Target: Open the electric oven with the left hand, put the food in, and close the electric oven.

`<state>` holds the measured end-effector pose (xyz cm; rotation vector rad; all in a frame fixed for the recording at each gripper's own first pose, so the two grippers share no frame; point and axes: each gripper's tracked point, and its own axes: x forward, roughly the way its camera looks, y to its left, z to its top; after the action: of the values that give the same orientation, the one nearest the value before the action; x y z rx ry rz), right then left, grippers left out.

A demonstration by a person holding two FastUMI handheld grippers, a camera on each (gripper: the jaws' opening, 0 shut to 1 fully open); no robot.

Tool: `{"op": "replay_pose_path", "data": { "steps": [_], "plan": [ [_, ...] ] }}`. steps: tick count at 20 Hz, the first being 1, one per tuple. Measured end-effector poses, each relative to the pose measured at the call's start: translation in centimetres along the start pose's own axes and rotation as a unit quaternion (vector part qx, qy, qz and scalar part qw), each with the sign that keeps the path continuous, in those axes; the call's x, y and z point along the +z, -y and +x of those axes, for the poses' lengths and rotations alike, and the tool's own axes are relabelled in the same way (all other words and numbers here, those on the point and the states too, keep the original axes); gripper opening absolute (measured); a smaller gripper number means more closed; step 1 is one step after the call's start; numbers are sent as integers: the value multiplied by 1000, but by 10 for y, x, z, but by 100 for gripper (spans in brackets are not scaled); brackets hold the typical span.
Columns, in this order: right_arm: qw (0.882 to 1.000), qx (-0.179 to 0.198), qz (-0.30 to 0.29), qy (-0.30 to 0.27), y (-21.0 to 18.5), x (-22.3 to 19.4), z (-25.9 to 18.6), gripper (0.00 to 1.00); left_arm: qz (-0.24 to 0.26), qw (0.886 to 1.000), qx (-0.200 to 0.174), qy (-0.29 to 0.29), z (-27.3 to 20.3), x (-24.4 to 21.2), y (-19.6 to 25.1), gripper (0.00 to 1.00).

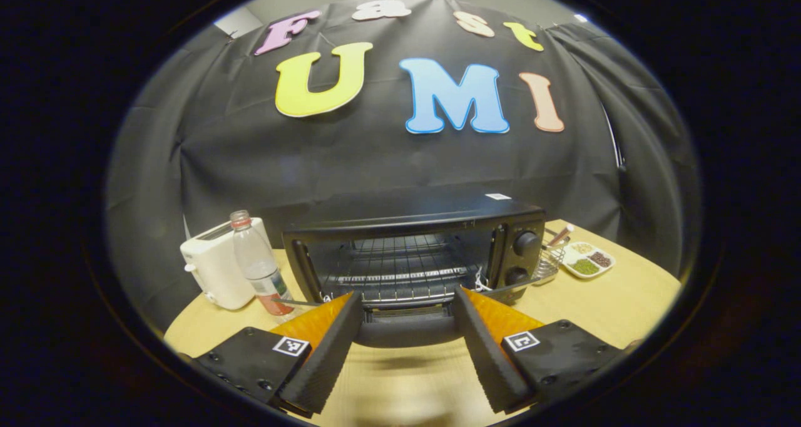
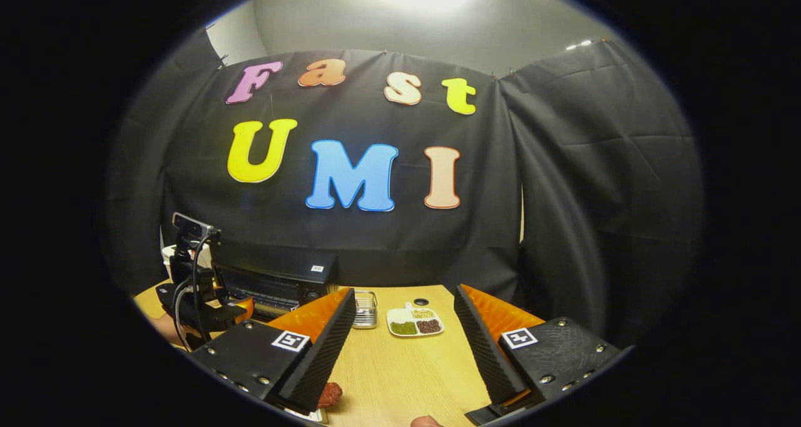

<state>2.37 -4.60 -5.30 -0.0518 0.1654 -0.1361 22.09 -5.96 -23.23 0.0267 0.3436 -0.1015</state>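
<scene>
- While you look along your left gripper, you see its two fingers spread wide, and they hold nothing.
- Between these fingers stands the electric oven on the wooden table. Its door hangs down toward you, so the oven is open, and the wire rack inside is bare.
- The control knobs are on the right side of the oven front.
- Left of the oven you have a plastic bottle with a red cap, standing upright, and just behind it a white toaster.
- Right of the oven there is a small wire basket and then a white dish with compartments of beans.
- Your right gripper is also spread wide and holds nothing; it points over the bare table toward the same dish and basket.
- The food, a reddish-brown piece, lies on the table near the bottom edge of the right gripper view, just beside the left finger there. It is partly hidden, so I cannot tell if the finger touches it.
- In the right gripper view the left gripper is at the far left, in front of the oven.
</scene>
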Motion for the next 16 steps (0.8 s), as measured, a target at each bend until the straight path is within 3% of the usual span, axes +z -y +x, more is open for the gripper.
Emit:
{"op": "replay_pose_path", "data": {
  "steps": [16],
  "plan": [
    [1000,10,1,-16,4,-14,-11,96,8,998,2,-63,-23,-64,7,97]
  ]
}}
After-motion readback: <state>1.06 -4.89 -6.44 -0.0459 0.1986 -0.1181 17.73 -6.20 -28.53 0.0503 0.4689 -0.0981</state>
